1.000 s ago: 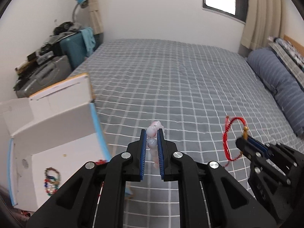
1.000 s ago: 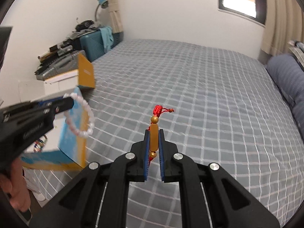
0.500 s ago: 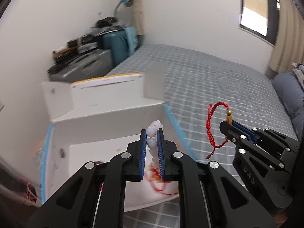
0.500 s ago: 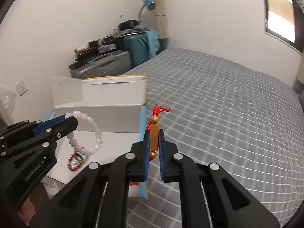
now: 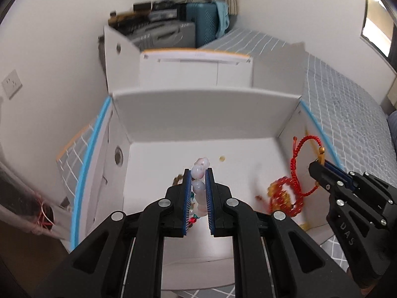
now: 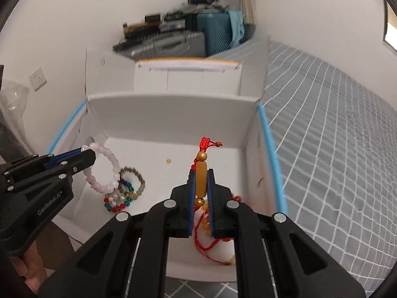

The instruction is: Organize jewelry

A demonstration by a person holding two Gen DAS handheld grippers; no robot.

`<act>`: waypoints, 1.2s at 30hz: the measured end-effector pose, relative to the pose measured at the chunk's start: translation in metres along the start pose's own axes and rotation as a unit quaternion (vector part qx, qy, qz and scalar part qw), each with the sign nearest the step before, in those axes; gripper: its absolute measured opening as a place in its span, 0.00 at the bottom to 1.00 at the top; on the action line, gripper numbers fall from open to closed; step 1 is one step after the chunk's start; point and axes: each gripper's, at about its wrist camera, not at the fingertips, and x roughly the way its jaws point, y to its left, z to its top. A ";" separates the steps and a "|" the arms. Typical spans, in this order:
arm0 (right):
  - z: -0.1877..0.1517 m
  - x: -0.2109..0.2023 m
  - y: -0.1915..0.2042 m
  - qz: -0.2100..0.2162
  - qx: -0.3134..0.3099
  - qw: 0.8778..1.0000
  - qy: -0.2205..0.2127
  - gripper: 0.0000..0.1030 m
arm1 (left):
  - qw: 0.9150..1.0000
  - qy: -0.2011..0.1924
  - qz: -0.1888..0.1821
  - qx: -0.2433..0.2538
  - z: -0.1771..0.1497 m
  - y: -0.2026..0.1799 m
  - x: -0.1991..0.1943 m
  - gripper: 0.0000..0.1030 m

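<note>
An open white cardboard box (image 5: pixel 206 106) (image 6: pixel 171 114) with blue-taped edges sits on the bed edge. My left gripper (image 5: pixel 198 173) (image 6: pixel 84 154) is shut on a pale pink bead bracelet (image 5: pixel 199 181) (image 6: pixel 101 171) and hangs over the box's left half. My right gripper (image 6: pixel 201 178) (image 5: pixel 318 161) is shut on the golden tube bead of a red cord bracelet (image 6: pixel 201 176) (image 5: pixel 301 164), above the box's right half. On the box floor lie multicoloured bead bracelets (image 6: pixel 124 193) and a red and amber bead pile (image 5: pixel 282 196).
A small loose golden bead (image 6: pixel 168 161) lies on the box floor. The grey checked bed (image 6: pixel 335 136) stretches right. Behind the box are a teal suitcase (image 5: pixel 208 22) and a grey case piled with clutter against the wall. A hand (image 6: pixel 29 268) holds the left gripper.
Both grippers swung left from over the bed to above the open box, each still shut on its bracelet. The box now fills both views and its contents show.
</note>
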 end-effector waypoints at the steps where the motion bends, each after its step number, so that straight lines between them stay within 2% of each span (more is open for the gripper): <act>1: -0.001 0.006 0.003 -0.001 0.000 1.000 0.008 0.08 | 1.000 0.004 0.001 -0.002 -0.001 0.002 0.003 0.11; 5: -0.007 0.024 0.009 -0.005 -0.003 0.999 0.033 0.08 | 1.000 0.018 0.003 -0.005 -0.007 0.006 0.014 0.11; 10: -0.011 0.031 0.009 -0.006 -0.002 0.999 0.040 0.10 | 1.000 0.027 0.003 -0.007 -0.012 0.008 0.017 0.11; 12: -0.010 0.027 0.010 -0.004 -0.002 0.999 0.037 0.22 | 1.000 0.020 0.006 -0.006 -0.012 0.008 0.012 0.13; 13: -0.011 0.024 0.009 -0.003 -0.002 0.999 0.033 0.36 | 1.000 0.017 0.006 -0.006 -0.010 0.008 0.012 0.13; 15: -0.009 0.009 0.008 -0.004 -0.002 1.000 0.011 0.51 | 1.000 0.011 0.003 -0.005 -0.010 0.008 0.005 0.15; 17: -0.009 -0.004 0.007 -0.005 -0.005 1.000 -0.007 0.61 | 1.000 0.002 0.003 -0.004 -0.012 0.008 -0.006 0.29; 19: -0.012 -0.021 0.004 -0.005 -0.006 1.000 -0.025 0.71 | 1.000 -0.018 0.006 -0.004 -0.015 0.007 -0.023 0.59; 22: -0.023 -0.044 -0.002 -0.010 -0.001 0.999 -0.053 0.88 | 0.998 -0.057 0.013 -0.006 -0.025 0.006 -0.049 0.75; 23: -0.029 -0.050 -0.005 -0.012 0.002 0.998 -0.059 0.91 | 0.998 -0.065 0.012 -0.008 -0.031 0.005 -0.057 0.78; 24: -0.034 -0.055 -0.007 -0.013 0.006 0.998 -0.063 0.93 | 0.997 -0.071 0.007 -0.011 -0.037 0.005 -0.063 0.84; 28: -0.058 -0.071 -0.014 -0.032 0.011 0.997 -0.073 0.93 | 0.996 -0.081 0.000 -0.021 -0.059 0.007 -0.075 0.89; 31: -0.077 -0.079 -0.020 -0.026 0.021 0.997 -0.068 0.93 | 0.996 -0.087 0.001 -0.025 -0.074 0.009 -0.082 0.94; 36: -0.097 -0.088 -0.019 -0.036 0.023 0.996 -0.077 0.93 | 0.996 -0.083 -0.003 -0.026 -0.096 0.011 -0.082 0.95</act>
